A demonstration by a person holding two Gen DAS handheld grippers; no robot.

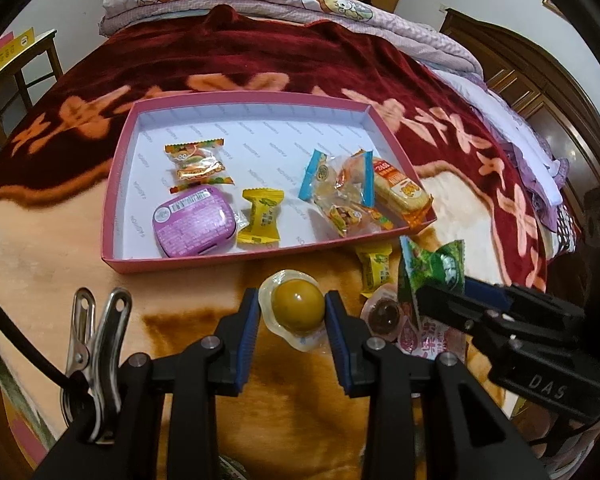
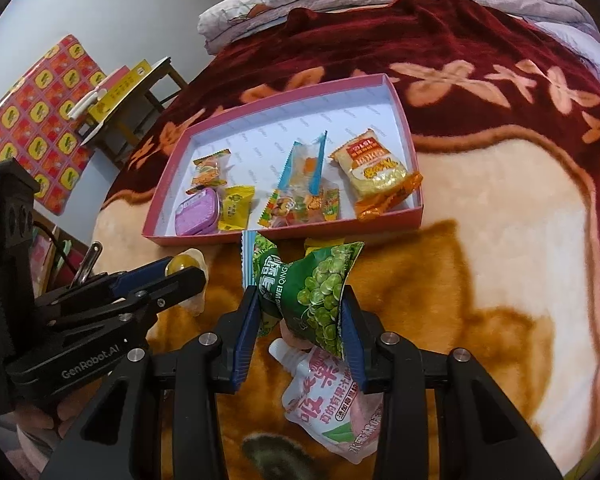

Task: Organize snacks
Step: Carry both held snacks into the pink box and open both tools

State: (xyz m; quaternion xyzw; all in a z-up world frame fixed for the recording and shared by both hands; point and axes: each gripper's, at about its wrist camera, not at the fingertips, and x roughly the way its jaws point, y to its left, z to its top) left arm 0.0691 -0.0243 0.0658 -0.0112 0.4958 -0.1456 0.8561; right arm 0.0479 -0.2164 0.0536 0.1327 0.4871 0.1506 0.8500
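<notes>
Right hand-held gripper (image 2: 300, 320) pinches the green pea bag (image 2: 316, 292) just short of the pink box (image 2: 284, 236). Left hand-held gripper (image 1: 292, 312) straddles the yellow jelly cup (image 1: 298, 306) on the bed; it's slick and could squirt out.

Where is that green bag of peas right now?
The green pea bag is pinched in the right gripper, lifted above the blanket, just in front of the pink tray.

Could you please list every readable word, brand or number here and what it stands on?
"DAS": right hand-held gripper body.
"GenRobot.AI": left hand-held gripper body.
"WEI QING": green pea bag.
Pink drink pouch: Chinese characters, not legible to me.
Purple tin label: too small.
</notes>
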